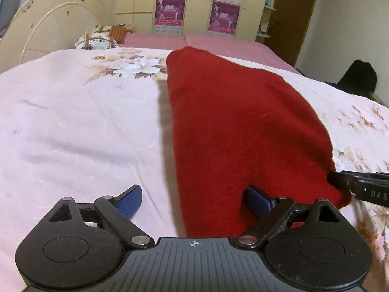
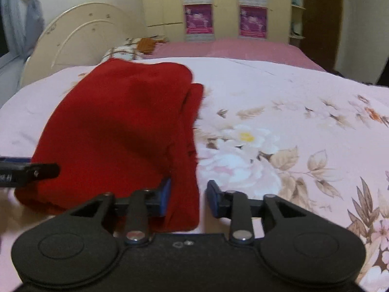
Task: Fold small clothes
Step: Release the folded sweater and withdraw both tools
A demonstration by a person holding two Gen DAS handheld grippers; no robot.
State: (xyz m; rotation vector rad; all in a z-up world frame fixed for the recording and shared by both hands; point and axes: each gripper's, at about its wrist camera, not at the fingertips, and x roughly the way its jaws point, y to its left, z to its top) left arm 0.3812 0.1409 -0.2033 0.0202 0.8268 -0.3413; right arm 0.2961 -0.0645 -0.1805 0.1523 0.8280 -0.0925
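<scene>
Where the red garment (image 1: 243, 126) lies folded lengthwise on the bed's pink floral quilt (image 1: 73, 126), its near end reaches both tongs. Left tongs (image 1: 194, 200): jaws spread wide, one blue pad over bare quilt, the other over the cloth, neither pressing it. Right tongs (image 2: 188, 197): jaws partly apart, the garment's right-hand edge passing between the blue pads; whether the pads pinch it cannot be told. Each tool's tip shows at the margin of the other's view, near the cloth's near end. Beyond the quilt: patterned pillow (image 1: 96, 41), cream headboard (image 1: 48, 19), wardrobe with magenta posters (image 1: 223, 17).
</scene>
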